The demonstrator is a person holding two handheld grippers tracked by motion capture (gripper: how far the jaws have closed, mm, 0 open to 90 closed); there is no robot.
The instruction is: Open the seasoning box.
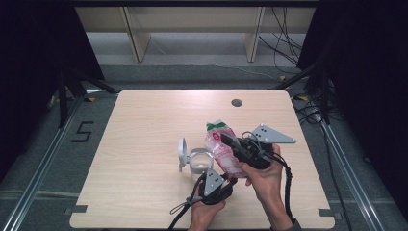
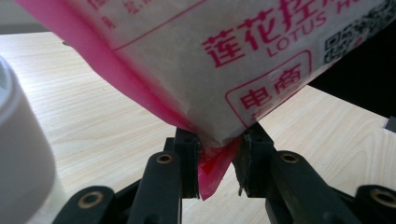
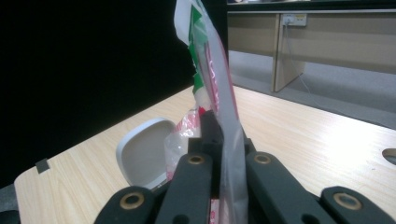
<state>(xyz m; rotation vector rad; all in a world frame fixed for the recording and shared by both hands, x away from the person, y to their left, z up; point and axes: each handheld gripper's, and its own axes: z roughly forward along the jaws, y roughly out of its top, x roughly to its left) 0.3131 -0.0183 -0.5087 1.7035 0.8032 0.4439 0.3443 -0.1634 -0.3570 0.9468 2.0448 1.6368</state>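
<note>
Above the counter [image 1: 144, 125], near its front edge, a pink and white bag [image 1: 222, 153] is held up by two sets of tongs. The right tongs [image 1: 225, 139] are clenched tight on the bag partway up its side, below the green top. In the right gripper view the thin plastic of the bag [image 3: 223, 116] stands up between the black jaws, pinched flat. The left tongs [image 2: 218, 161] are at the bottom corner of the bag [image 2: 233, 60]. That pink corner sits between the jaws and they look like they squeeze it, though I cannot be fully sure how hard.

Just beside the bag, to its left, a white cup [image 1: 199, 161] with a lid [image 1: 182, 153] flipped up sits on the counter. It looks like the bag is being readied to tip something into that cup.

To do this well, I think the right tongs should keep a firm pinch so the bag does not slip. The left tongs only have a small corner, and that could pull out easily, so a deeper bite would be safer. Both hands should move slowly together, so the thin plastic does not rip. The green top should end up right over the cup before any tipping.
</note>
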